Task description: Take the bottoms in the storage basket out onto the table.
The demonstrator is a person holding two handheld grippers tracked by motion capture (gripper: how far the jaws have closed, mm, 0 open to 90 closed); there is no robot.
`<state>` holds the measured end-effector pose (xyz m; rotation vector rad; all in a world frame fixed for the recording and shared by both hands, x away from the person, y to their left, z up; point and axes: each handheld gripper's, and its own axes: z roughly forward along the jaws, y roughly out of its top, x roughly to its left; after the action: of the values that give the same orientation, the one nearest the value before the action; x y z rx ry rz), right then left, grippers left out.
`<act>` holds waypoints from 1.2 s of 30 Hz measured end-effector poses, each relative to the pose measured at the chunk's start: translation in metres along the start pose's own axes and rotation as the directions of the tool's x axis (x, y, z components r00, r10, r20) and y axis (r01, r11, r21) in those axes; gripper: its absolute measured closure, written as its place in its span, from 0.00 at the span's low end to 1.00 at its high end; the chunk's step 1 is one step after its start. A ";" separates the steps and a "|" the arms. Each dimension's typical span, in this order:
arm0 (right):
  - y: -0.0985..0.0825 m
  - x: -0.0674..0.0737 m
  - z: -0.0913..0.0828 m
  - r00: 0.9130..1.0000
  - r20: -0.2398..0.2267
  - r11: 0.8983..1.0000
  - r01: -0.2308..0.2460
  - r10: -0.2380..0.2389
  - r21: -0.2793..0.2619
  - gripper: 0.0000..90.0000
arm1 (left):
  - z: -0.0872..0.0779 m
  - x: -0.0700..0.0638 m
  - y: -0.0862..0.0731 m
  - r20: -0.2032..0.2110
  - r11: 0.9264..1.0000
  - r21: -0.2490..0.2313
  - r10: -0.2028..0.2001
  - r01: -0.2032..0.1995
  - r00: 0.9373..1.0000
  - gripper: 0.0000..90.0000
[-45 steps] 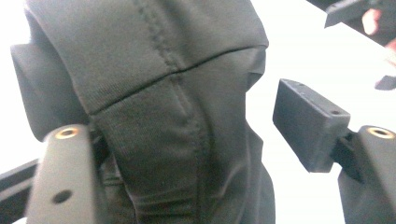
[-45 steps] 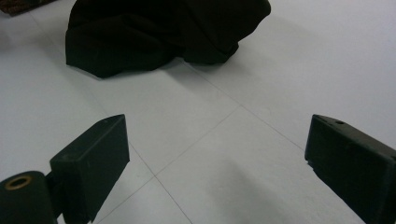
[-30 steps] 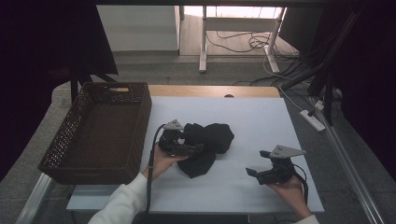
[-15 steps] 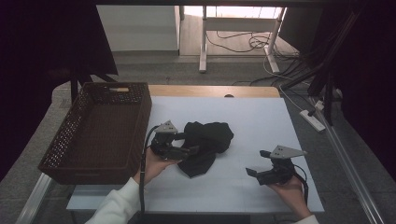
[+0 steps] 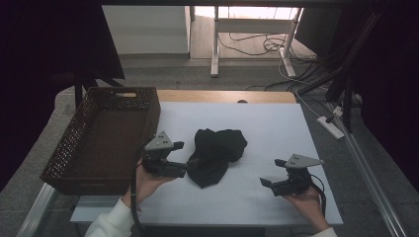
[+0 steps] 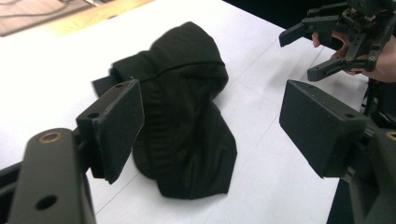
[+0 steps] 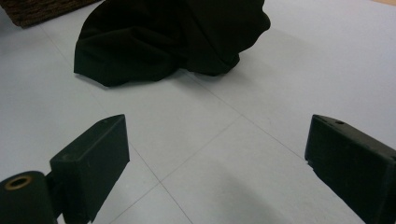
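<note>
A crumpled black cloth (image 5: 217,153) lies in the middle of the white table top (image 5: 276,123). My left gripper (image 5: 182,158) hovers just left of it, pointing at it, jaws open. In the left gripper view the cloth (image 6: 187,121) lies beyond the two spread pads (image 6: 119,121) and neither touches it. My right gripper (image 5: 272,173) rests near the front right of the table, open, with bare table between its jaws (image 7: 217,149). The cloth (image 7: 173,37) lies farther off in the right gripper view.
A dark wicker basket (image 5: 74,143) stands on the table's left side, close beside my left hand; its corner (image 7: 42,9) shows in the right gripper view. Bare wood edges the table's far side (image 5: 222,96). Cables and a power strip (image 5: 328,127) lie to the right.
My left gripper has drawn back from the cloth, leftward toward the basket, and risen a little. The cloth lies loose on the table. The right gripper has stayed put.
</note>
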<state>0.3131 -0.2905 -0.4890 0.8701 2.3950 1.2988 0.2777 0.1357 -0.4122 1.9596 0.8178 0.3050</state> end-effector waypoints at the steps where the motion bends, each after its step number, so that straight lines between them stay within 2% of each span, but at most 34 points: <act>1: 0.000 0.000 0.000 1.000 -0.002 1.000 0.001 -0.001 0.001 0.07 | -0.004 0.000 -0.001 -0.003 1.000 -0.003 0.000 0.000 1.000 0.24; 3: 0.000 0.001 0.000 1.000 -0.003 1.000 0.003 -0.002 0.004 0.07 | -0.011 0.000 -0.003 -0.032 1.000 0.003 0.012 -0.012 0.999 0.24; 8: 0.000 0.000 0.000 1.000 -0.003 1.000 0.004 -0.004 0.007 0.07 | -0.030 0.006 -0.014 -0.057 1.000 -0.012 -0.017 0.017 0.998 0.24; 17: 0.000 0.001 0.001 1.000 -0.003 1.000 0.007 -0.007 0.012 0.07 | -0.062 0.019 -0.030 -0.119 0.998 -0.030 -0.050 0.047 0.992 0.24; 20: 0.000 0.001 0.000 1.000 -0.004 1.000 0.009 -0.009 0.007 0.07 | -0.072 0.024 -0.035 -0.131 0.997 -0.049 -0.071 0.065 0.989 0.23; 29: 0.002 0.002 -0.005 1.000 -0.002 0.999 0.023 -0.023 -0.024 0.07 | -0.100 0.039 -0.058 -0.184 0.991 -0.064 -0.130 0.120 0.974 0.23; 32: 0.003 0.003 -0.005 1.000 0.000 0.999 0.031 -0.031 -0.027 0.07 | -0.106 0.042 -0.066 -0.197 0.990 -0.061 -0.139 0.129 0.971 0.23; 36: 0.003 0.004 -0.007 0.999 0.000 0.999 0.037 -0.037 -0.028 0.07 | -0.113 0.045 -0.075 -0.196 0.986 -0.064 -0.161 0.152 0.967 0.23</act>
<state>0.3080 -0.2909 -0.4824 0.8137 2.3758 1.3152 0.2213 0.2667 -0.4236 1.8258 1.0798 0.4298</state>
